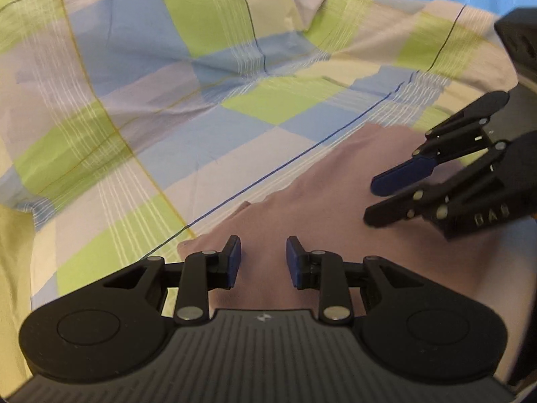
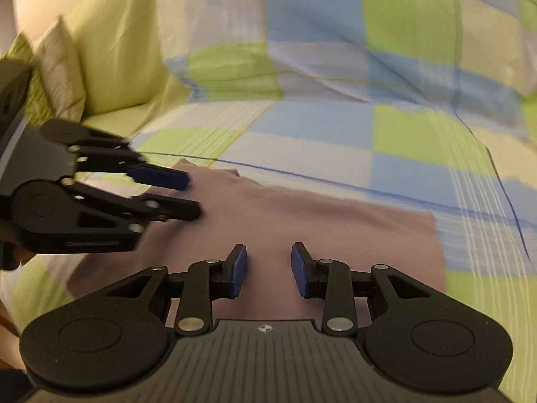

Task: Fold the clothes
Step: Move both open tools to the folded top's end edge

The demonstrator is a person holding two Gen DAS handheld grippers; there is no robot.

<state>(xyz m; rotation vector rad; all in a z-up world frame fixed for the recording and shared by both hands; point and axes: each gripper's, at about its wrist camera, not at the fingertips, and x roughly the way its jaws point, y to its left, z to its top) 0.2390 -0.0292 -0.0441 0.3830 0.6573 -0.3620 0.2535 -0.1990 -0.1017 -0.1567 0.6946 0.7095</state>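
Checked bedspread (image 1: 208, 107), mauve garment (image 2: 302, 228), left gripper (image 1: 263, 262) and right gripper (image 2: 268, 268) above it, jaws apart.

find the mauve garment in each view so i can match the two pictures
Left wrist view: the mauve garment fills the lower right, under the open left gripper.
Right wrist view: it lies across the lower centre, under the open right gripper.
Shared landmark: the thin blue line of the checked bedcover running just beyond its far edge.

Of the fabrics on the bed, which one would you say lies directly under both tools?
The plain mauve garment, flat under the left tool and right tool; the checked bedspread is patterned.
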